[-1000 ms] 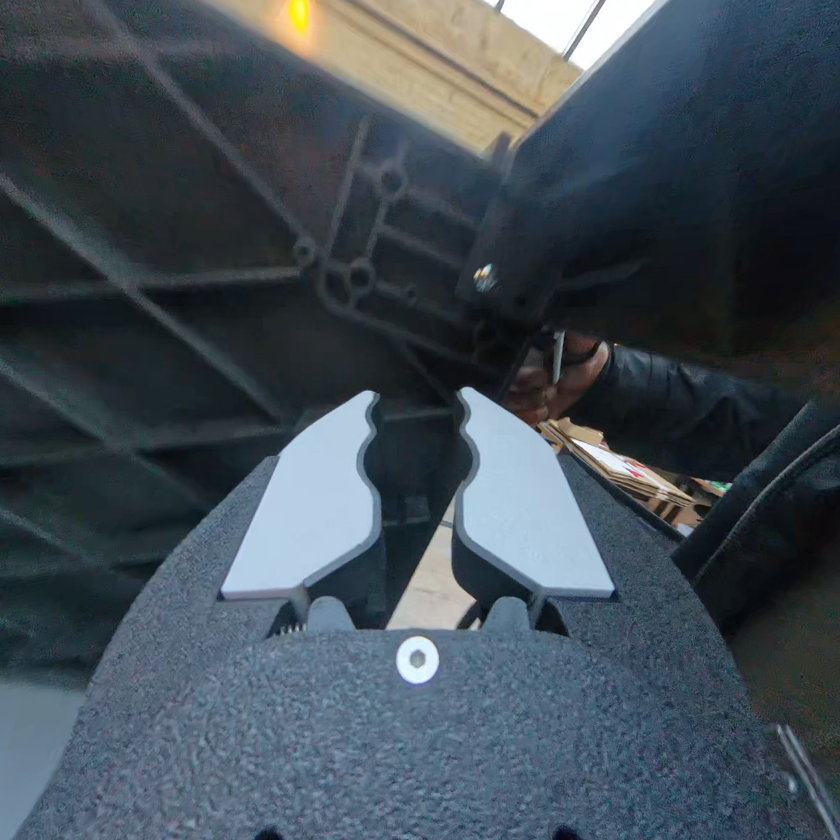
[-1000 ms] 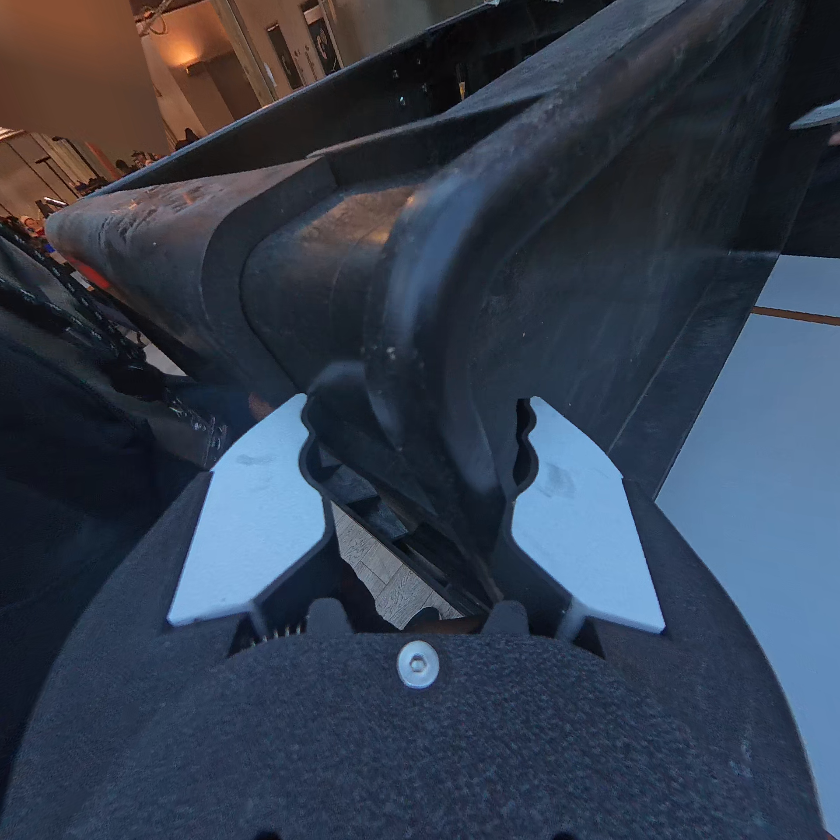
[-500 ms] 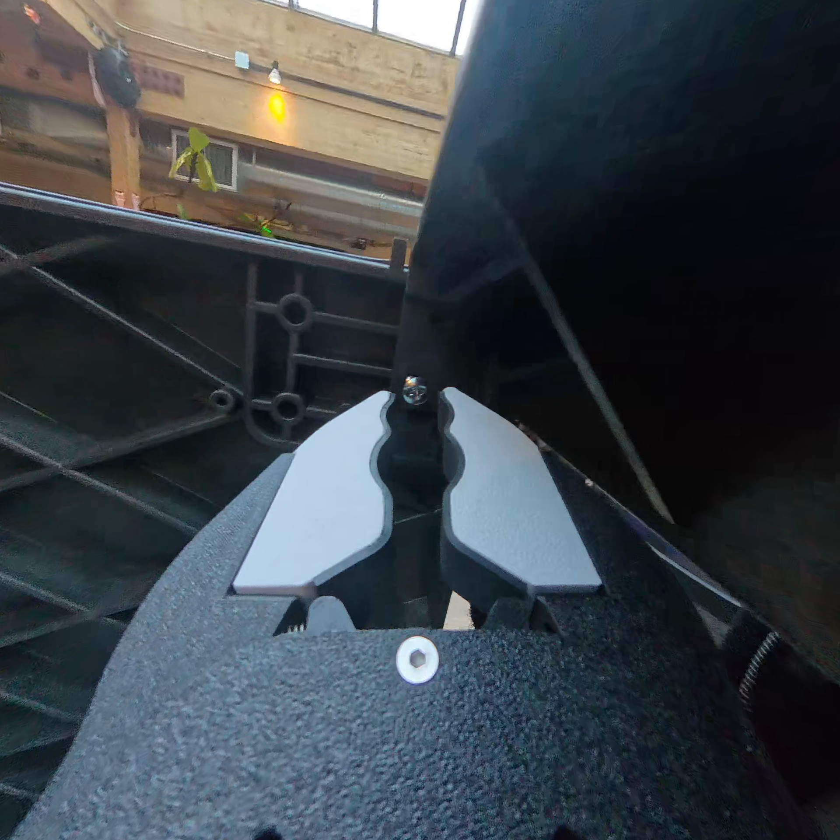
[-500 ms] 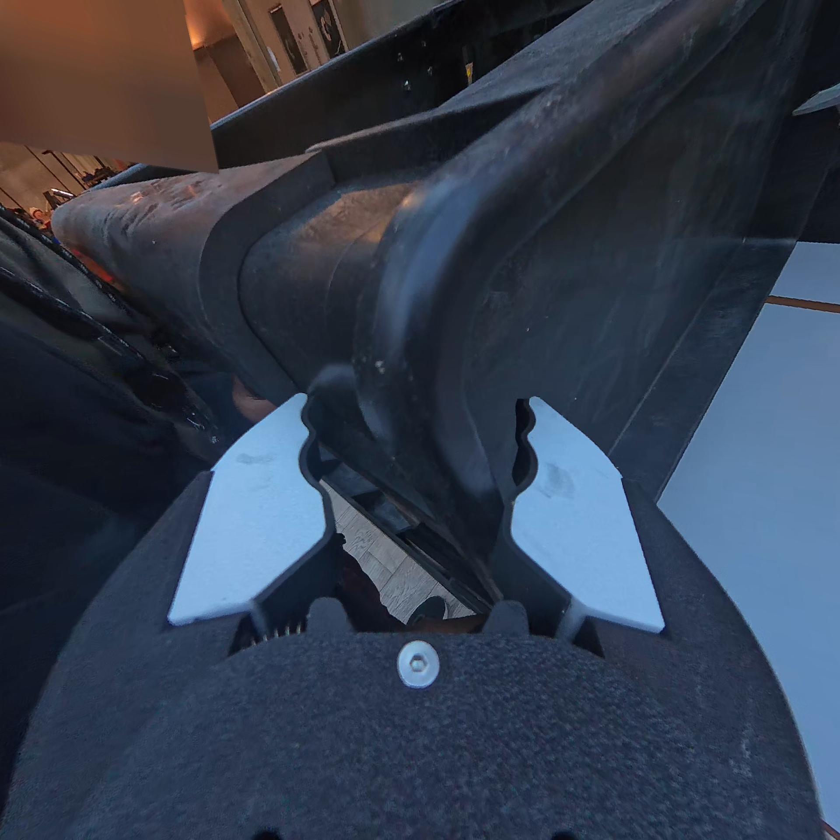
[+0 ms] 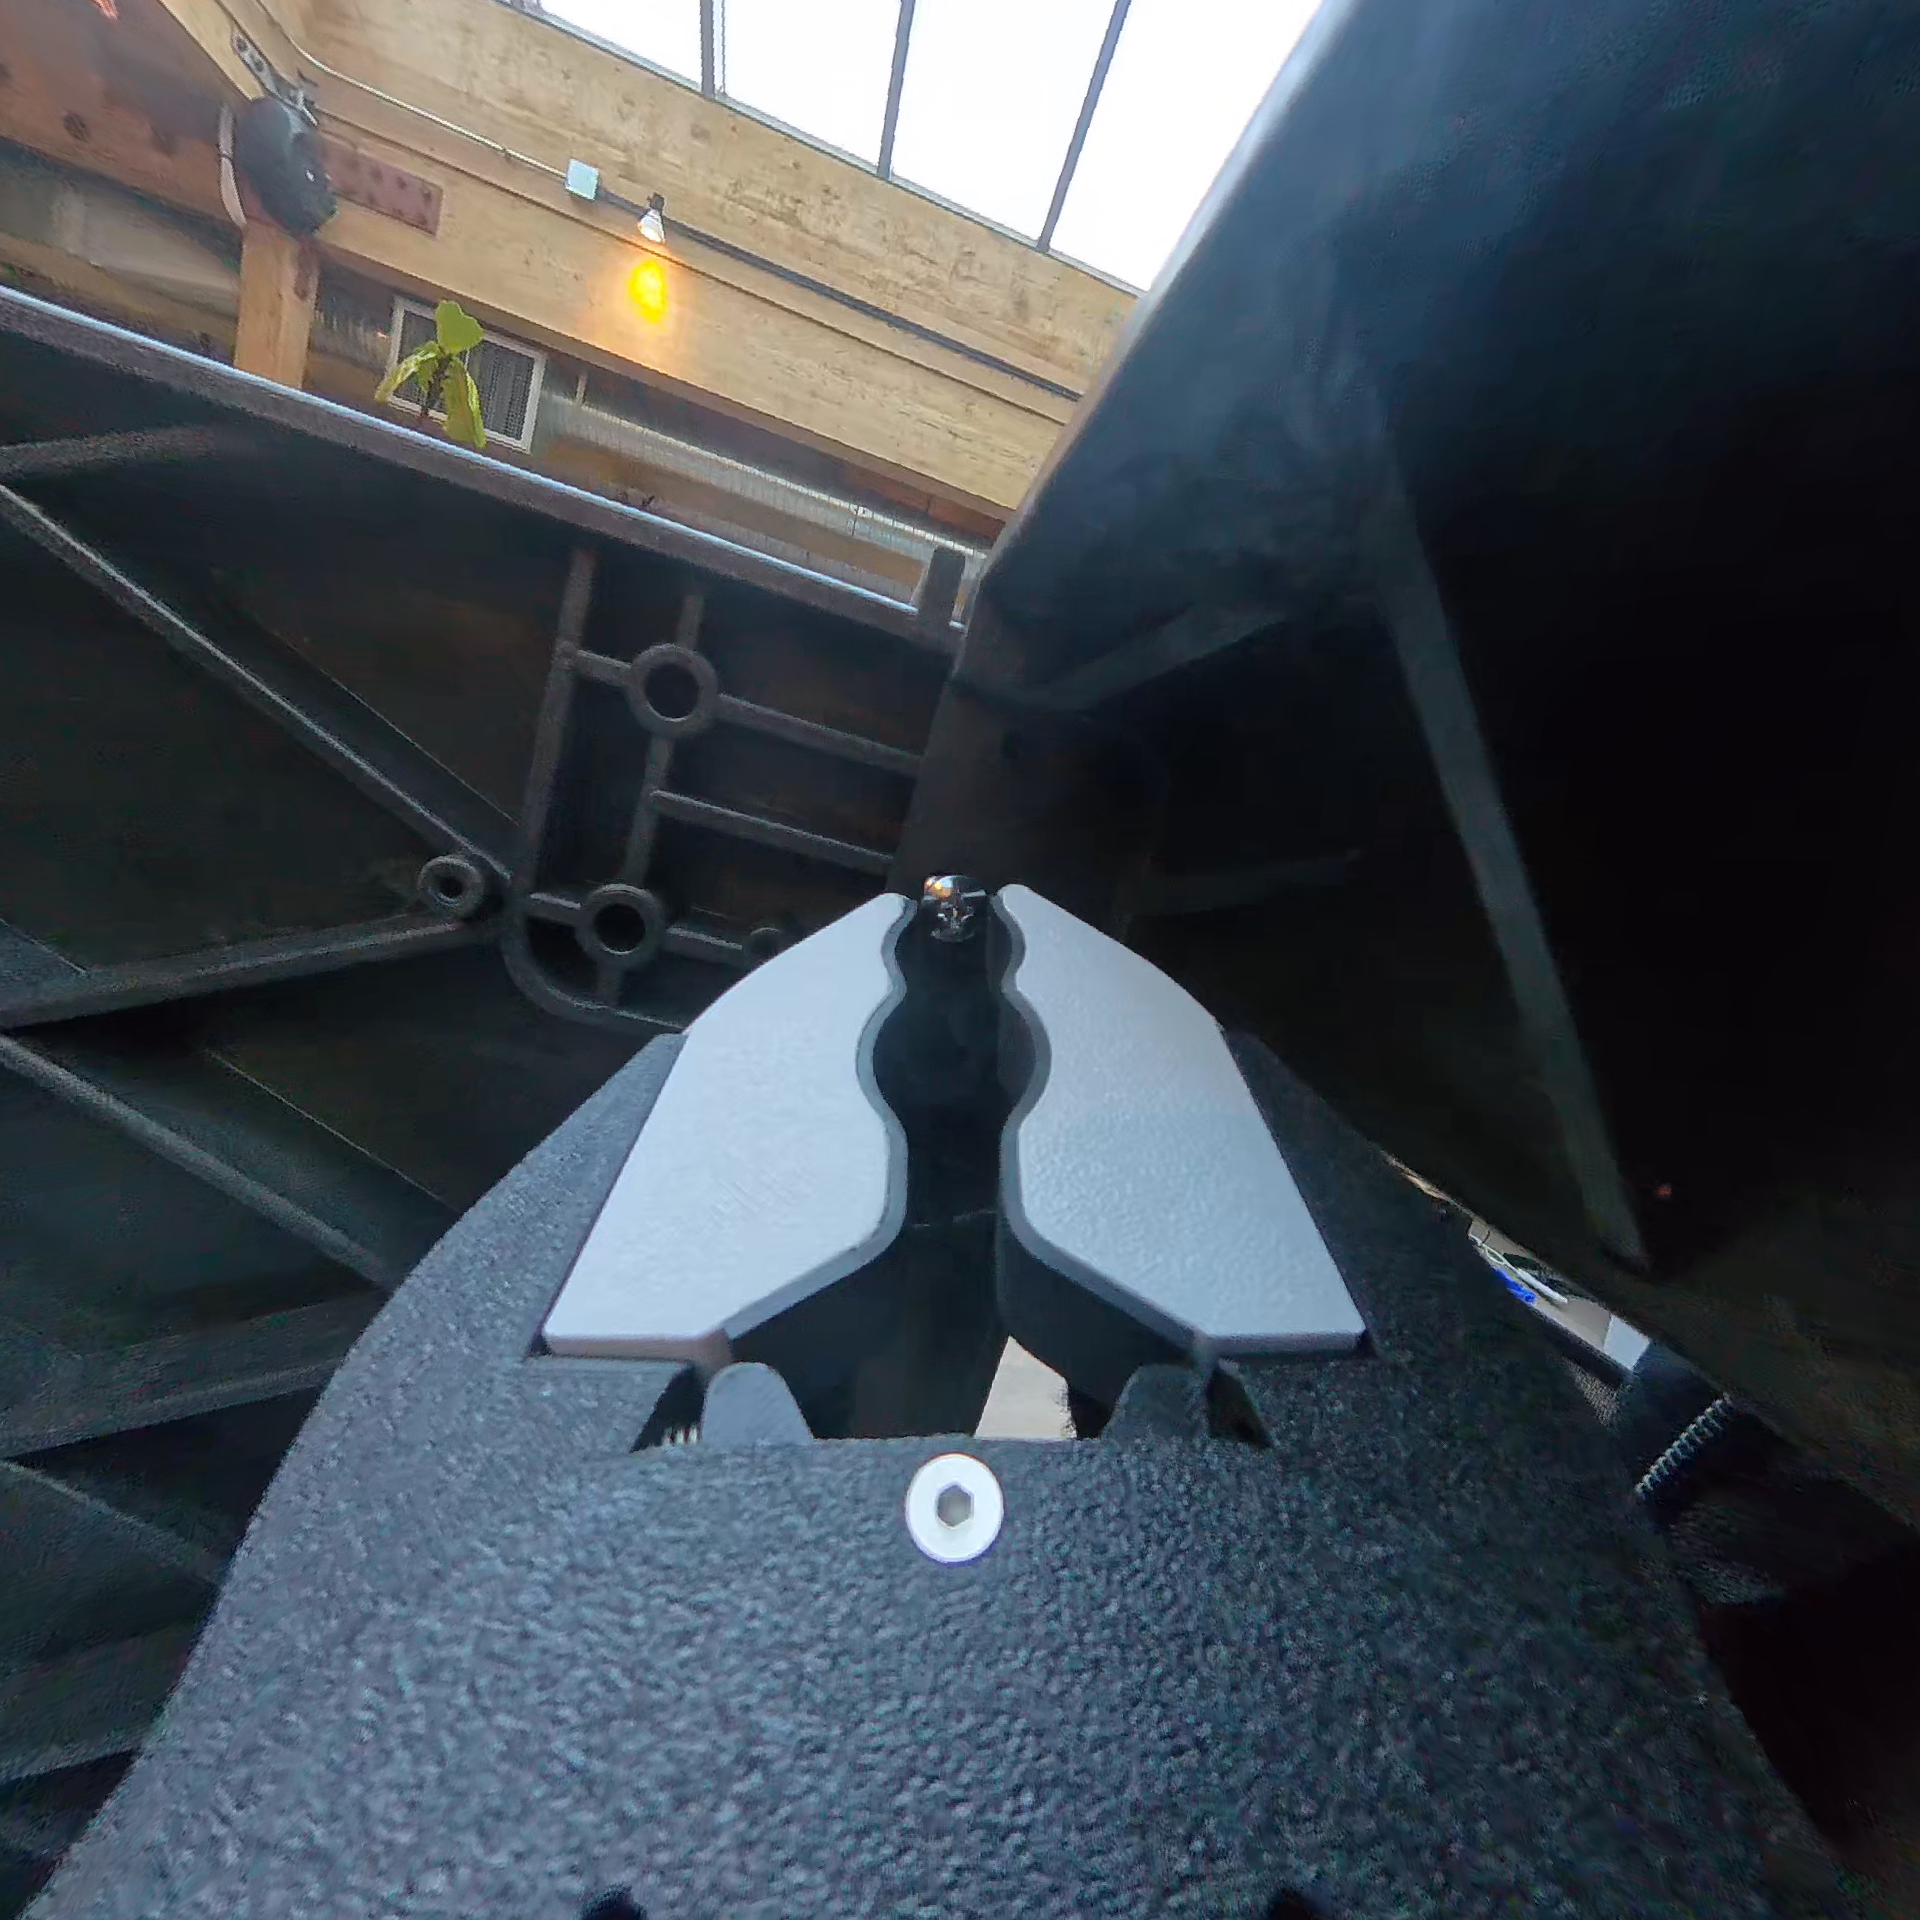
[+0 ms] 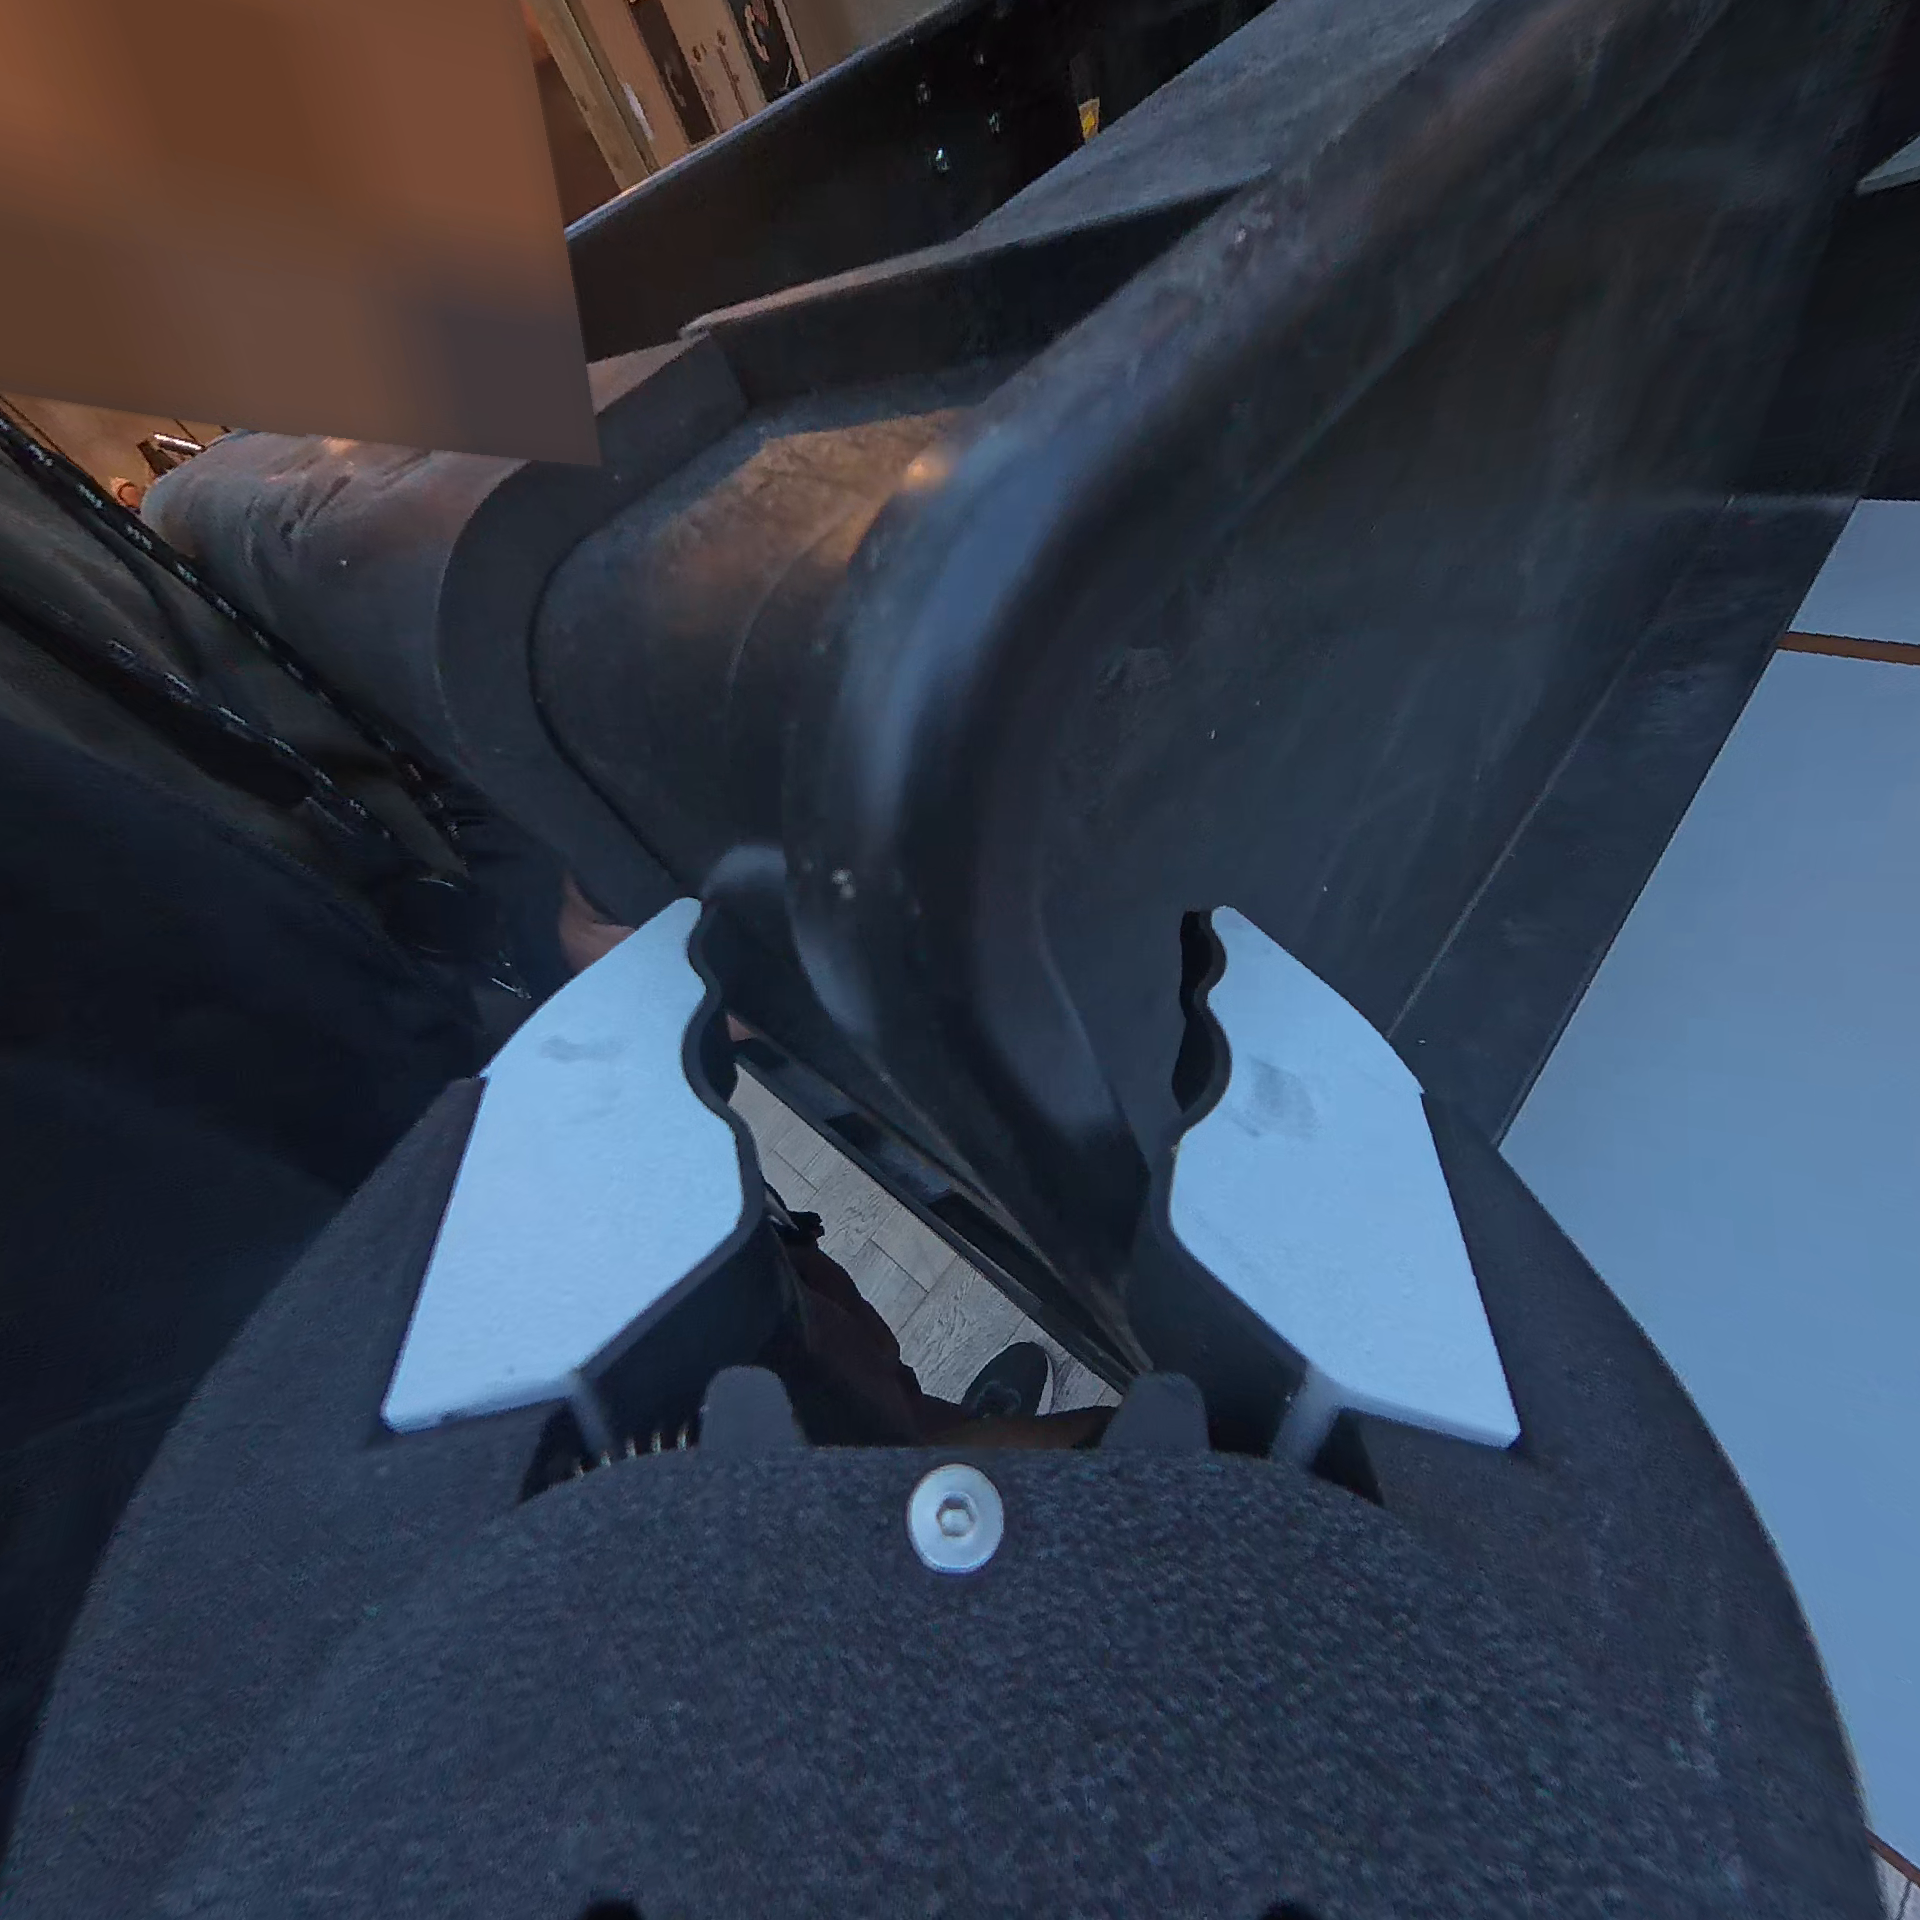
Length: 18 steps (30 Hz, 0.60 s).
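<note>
In the left wrist view my left gripper (image 5: 953, 897) is nearly closed, its two tips on either side of a small shiny screw (image 5: 948, 916). The screw sits in a black plastic bracket (image 5: 1039, 779) where a ribbed black panel (image 5: 312, 779) meets a large dark slab (image 5: 1558, 520). In the right wrist view my right gripper (image 6: 953, 912) is clamped across a thick rounded rim of a black plastic part (image 6: 1299, 520). That part runs up and to the right between the jaws.
A wooden wall with a yellow lamp (image 5: 646, 286) and a green plant (image 5: 442, 364) lies beyond the panel's edge. A dark jacket sleeve (image 6: 208, 831) is close on the left. Grey floor (image 6: 1714, 1039) lies to the right, and wood flooring (image 6: 914, 1278) shows below. The grippers are tip to tip, or close to it.
My left gripper swung from the panel's underside onto the screw and its fingers narrowed around it. A hand seen earlier is out of view. The right gripper keeps its hold.
</note>
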Each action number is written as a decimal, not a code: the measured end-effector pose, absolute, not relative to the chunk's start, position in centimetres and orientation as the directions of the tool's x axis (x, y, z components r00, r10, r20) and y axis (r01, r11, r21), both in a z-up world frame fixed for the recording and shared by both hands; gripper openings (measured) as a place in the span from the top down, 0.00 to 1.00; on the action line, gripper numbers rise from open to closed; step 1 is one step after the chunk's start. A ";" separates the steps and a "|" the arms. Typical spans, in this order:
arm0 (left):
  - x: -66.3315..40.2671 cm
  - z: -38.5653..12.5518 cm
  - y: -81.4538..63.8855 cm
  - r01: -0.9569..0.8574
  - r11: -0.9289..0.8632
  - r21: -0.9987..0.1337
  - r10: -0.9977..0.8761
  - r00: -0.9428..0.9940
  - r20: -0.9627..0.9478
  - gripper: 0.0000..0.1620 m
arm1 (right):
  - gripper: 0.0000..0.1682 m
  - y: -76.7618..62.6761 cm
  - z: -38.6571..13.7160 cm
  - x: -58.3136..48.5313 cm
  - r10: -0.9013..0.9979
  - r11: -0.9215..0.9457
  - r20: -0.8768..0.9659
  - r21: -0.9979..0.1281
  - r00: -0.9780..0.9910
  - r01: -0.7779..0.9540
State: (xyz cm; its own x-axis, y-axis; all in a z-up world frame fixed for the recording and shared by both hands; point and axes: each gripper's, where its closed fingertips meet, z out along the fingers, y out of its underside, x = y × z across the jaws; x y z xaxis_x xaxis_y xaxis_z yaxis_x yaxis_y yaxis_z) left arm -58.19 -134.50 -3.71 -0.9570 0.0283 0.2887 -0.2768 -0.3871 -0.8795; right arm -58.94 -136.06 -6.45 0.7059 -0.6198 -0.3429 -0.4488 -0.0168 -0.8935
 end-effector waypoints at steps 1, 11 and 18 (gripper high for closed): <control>-58.2 -3.7 -134.5 -0.279 -0.390 -0.877 0.029 -0.956 0.292 0.92 | 0.49 -136.1 -6.4 -58.9 -0.622 -0.019 -0.341 -0.893 0.705 -0.449; -57.9 -3.1 -134.2 -0.290 -0.428 -0.856 0.043 -0.952 0.302 0.93 | 0.49 -136.0 -6.4 -59.0 -0.620 -0.027 -0.339 -0.892 0.708 -0.451; -58.0 -3.4 -134.1 -0.308 -0.418 -0.854 0.042 -0.946 0.321 0.93 | 0.49 -135.9 -6.4 -59.1 -0.618 -0.030 -0.341 -0.890 0.708 -0.455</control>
State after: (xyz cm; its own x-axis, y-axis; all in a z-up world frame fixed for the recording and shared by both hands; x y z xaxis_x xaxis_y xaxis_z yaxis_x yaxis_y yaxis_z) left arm -58.02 -134.05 -3.36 -0.9462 0.0423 0.3208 -0.3083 -0.4183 -0.8544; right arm -59.09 -135.93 -6.39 0.7083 -0.6180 -0.3412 -0.4552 -0.0304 -0.8899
